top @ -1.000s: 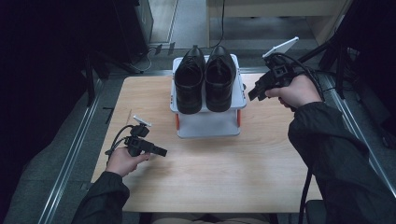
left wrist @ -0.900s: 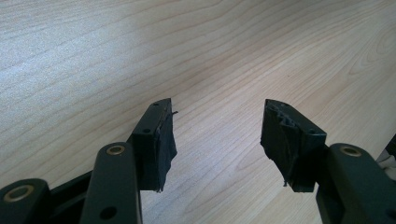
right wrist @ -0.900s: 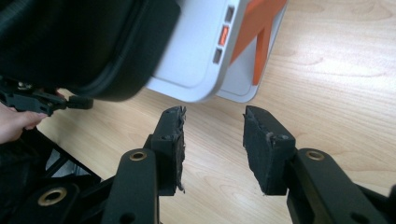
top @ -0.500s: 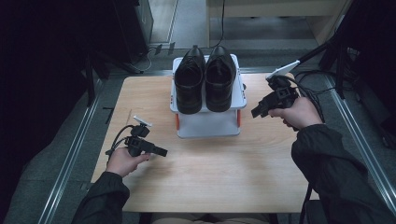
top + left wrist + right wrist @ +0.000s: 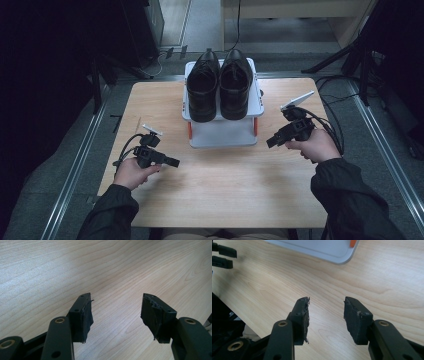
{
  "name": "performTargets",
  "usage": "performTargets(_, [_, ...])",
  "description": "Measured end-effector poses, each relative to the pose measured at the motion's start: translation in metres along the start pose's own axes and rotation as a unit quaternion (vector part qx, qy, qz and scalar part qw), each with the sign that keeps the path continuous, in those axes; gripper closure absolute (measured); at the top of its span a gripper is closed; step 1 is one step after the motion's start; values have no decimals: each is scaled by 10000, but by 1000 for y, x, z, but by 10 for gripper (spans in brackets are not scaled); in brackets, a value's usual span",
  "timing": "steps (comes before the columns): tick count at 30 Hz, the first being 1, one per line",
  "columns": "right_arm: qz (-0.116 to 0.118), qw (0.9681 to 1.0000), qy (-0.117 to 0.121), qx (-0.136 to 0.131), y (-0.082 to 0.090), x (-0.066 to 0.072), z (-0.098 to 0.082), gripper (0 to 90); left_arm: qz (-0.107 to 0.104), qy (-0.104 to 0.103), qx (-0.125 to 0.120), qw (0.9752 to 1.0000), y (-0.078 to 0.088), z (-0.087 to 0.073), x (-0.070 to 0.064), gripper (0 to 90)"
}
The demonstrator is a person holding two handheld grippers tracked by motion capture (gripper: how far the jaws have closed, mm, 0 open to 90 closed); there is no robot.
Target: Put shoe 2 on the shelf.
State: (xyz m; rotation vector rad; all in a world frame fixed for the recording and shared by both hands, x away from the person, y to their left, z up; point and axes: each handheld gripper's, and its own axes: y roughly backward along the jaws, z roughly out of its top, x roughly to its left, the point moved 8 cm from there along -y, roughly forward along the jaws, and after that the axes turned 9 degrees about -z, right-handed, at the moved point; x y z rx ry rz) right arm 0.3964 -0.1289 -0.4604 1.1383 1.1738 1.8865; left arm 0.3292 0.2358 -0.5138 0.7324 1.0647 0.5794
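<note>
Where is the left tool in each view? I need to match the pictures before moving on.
High view: left tool at lower left, in the person's left hand, pointing right.
Left gripper view: left tool, its two jaws rising from the bottom edge, apart, with nothing between them.
Right gripper view: left tool at the top left corner, farther off.
Shared landmark: the wooden tabletop beneath it.

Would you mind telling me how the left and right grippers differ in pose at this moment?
The left gripper sits low near the table's left edge; the right gripper sits beside the white shoe rack. Left points rightward, right points leftward. Both are open and empty.
</note>
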Motion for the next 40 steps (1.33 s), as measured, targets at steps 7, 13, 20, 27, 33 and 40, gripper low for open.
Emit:
performTargets(7, [96,9999,54,31,-26,0,-19,557,15,-5,10,10000,-1,0,0,411])
performTargets(13, [191,9994,289,24,-42,2,-31,547,19,-32,26,10000,-1,0,0,411])
performTargets(20, [288,9988,400,1,-58,3,-37,538,21,-37,39,10000,-3,0,-1,406])
performTargets(27, [357,9975,592,-160,-73,5,-41,518,-29,-45,46,10000,-7,1,-3,383])
performTargets(33, [316,9967,709,-240,-77,4,-41,517,-35,-59,88,9999,-9,1,-4,372])
performTargets(40, [343,9964,739,-228,-81,2,-46,512,-69,-78,144,9998,-12,1,-7,368])
